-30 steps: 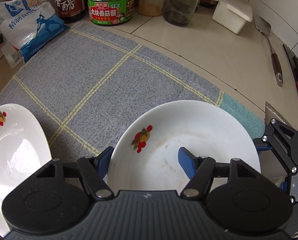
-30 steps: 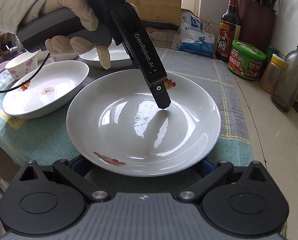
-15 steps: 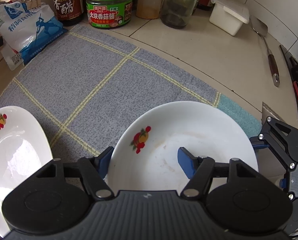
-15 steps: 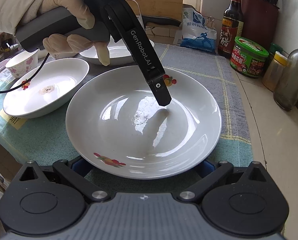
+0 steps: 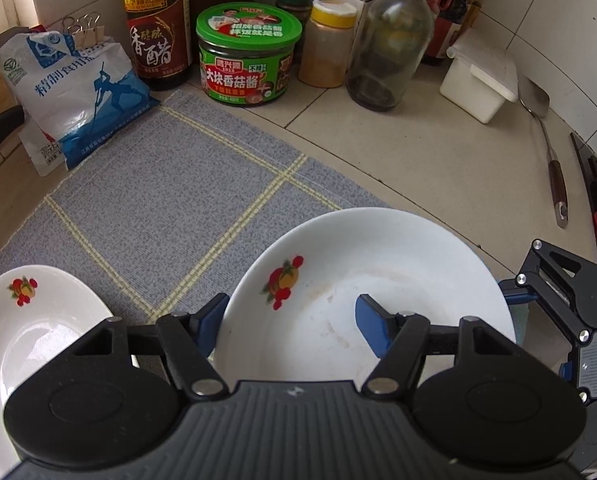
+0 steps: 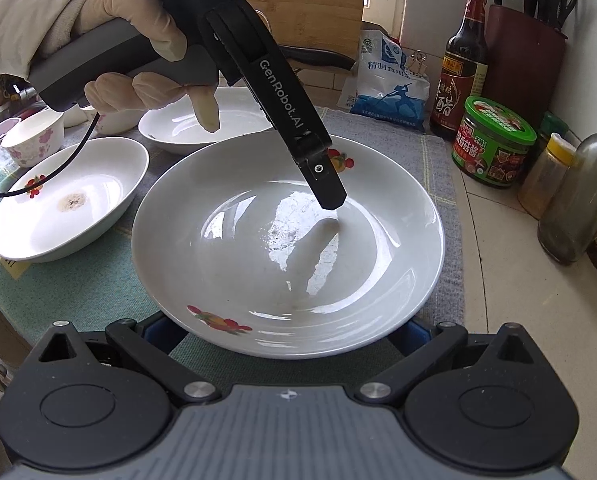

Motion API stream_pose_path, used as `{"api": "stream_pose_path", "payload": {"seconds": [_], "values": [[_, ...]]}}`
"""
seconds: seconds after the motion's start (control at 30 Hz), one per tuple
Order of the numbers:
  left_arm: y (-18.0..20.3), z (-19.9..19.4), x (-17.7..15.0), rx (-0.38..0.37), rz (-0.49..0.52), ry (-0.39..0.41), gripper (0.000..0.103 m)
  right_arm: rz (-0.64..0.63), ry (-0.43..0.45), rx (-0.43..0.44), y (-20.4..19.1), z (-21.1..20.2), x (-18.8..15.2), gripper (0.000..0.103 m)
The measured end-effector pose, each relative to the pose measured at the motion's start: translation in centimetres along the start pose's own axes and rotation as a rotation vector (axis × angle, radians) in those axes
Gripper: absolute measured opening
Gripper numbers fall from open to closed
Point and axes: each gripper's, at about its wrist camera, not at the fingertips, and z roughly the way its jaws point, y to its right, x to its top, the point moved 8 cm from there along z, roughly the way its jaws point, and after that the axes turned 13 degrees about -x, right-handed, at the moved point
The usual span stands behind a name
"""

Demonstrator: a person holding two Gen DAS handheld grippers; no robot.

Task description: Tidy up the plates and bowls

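On the left wrist view: left gripper [image 5: 292, 322] straddles the near rim of the white plate [image 5: 378, 272], one blue finger [image 5: 372, 326] inside, the other outside; jaws apart. Plate sits on the grey mat [image 5: 170, 208], second plate [image 5: 42, 332] beside it. Right wrist view: right gripper [image 6: 286, 334] wide apart at the plate's [image 6: 258, 264] near edge, fingers mostly hidden beneath it, grip unclear.
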Motion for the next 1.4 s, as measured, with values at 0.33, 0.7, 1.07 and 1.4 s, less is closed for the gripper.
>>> {"api": "stream_pose_path", "payload": {"seconds": [0.33, 0.7, 1.07, 1.4], "values": [[-2.6, 1.7, 3.5, 0.022, -0.028, 0.037, 0.067, -0.021, 0.009, 0.017, 3.1, 3.1, 2.5, 0.103], [-4.8, 3.9, 5.8, 0.021, -0.044, 0.048, 0.067, -0.02, -0.008, 0.015, 5.2, 6.3, 3.5, 0.103], [-5.2, 5.0, 6.2, 0.016, -0.045, 0.045, 0.067, -0.014, -0.026, 0.015, 5.9, 7.2, 3.1, 0.103], [-4.5, 3.5, 5.8, 0.051, -0.042, 0.067, 0.075, -0.012, -0.022, 0.003, 5.8, 6.8, 2.9, 0.103]]}}
